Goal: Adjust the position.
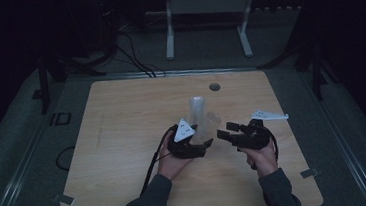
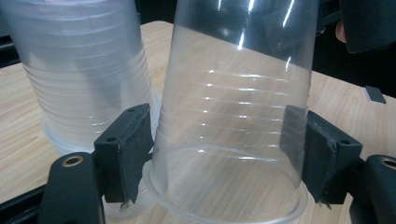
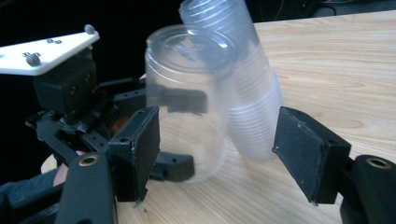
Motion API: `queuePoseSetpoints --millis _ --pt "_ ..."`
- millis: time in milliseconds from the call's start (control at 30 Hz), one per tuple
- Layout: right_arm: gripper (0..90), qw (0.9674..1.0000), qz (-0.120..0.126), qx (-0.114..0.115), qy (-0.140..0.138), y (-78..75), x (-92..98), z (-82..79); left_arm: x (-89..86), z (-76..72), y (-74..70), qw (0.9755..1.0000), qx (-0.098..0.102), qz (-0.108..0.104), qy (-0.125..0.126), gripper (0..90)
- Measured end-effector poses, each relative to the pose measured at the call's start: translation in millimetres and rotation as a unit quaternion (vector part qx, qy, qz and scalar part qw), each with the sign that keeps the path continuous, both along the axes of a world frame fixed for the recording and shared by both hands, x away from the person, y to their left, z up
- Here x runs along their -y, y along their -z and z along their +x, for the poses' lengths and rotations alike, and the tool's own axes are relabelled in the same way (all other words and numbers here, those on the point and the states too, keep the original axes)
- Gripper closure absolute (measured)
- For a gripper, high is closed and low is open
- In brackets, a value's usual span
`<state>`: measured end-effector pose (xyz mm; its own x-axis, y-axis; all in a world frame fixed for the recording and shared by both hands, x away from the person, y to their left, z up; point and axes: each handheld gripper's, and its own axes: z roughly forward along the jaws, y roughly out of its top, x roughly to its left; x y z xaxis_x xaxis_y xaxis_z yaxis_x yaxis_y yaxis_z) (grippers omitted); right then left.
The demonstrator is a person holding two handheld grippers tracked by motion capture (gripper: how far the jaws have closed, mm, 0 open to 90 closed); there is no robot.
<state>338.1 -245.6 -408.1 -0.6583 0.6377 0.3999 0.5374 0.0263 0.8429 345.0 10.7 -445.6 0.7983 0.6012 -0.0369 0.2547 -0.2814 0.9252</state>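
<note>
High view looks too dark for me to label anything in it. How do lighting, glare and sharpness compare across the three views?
High view: dim, surroundings nearly black, the clear cup barely separates from the table. Left gripper view: bright and sharp, white glare streaks on the cup. Right gripper view: well lit, but the cup and the stack of cups are blurred.

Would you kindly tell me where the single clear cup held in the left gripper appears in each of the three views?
High view: the single clear cup sits at table centre, right of the left gripper.
Left gripper view: it stands between the jaws, mouth down.
Right gripper view: it is left of centre, upside down.
Shared landmark: the stack of cups just beside it.
</note>
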Motion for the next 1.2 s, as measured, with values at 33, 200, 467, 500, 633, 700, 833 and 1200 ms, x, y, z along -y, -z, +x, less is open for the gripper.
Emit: queuePoseSetpoints --millis 33,200,467,500,633,700,833,1200 --pt "31.4 1.0 0.0 0.0 0.0 0.0 0.0 0.0 -1.0 0.2 -0.3 1.0 -0.001 0.0 0.002 25.8" --pt "31.6 0.9999 -0.011 0.0 0.0 0.0 5.7 0.4 -5.0 0.9 -2.2 1.0 -0.001 0.001 0.009 25.8" --pt "31.9 0.9977 -0.066 0.012 -0.009 -3.6 8.8 1.6 -10.5 1.9 -6.0 0.9998 0.0 0.004 0.017 25.7" --pt "32.2 0.9969 -0.077 0.014 -0.01 -4.3 8.2 1.4 -11.5 1.7 -6.8 0.9998 0.001 0.005 0.018 25.7" --pt "32.5 0.9928 -0.115 0.027 -0.016 -7.0 4.9 0.8 -14.8 2.2 -9.1 0.9998 0.002 0.006 0.019 25.7" --pt "32.8 0.9906 -0.131 0.033 -0.021 -8.6 3.5 0.7 -16.1 2.8 -10.1 0.9998 0.003 0.007 0.019 25.6" --pt "33.4 0.9878 -0.149 0.038 -0.027 -11.6 1.3 0.5 -19.7 3.4 -12.2 0.9998 0.004 0.008 0.02 25.6" --pt "34.8 0.9788 -0.195 0.043 -0.047 -17.3 -2.7 2.5 -20.8 4.4 -12.6 0.9985 -0.003 0.032 0.044 25.6"
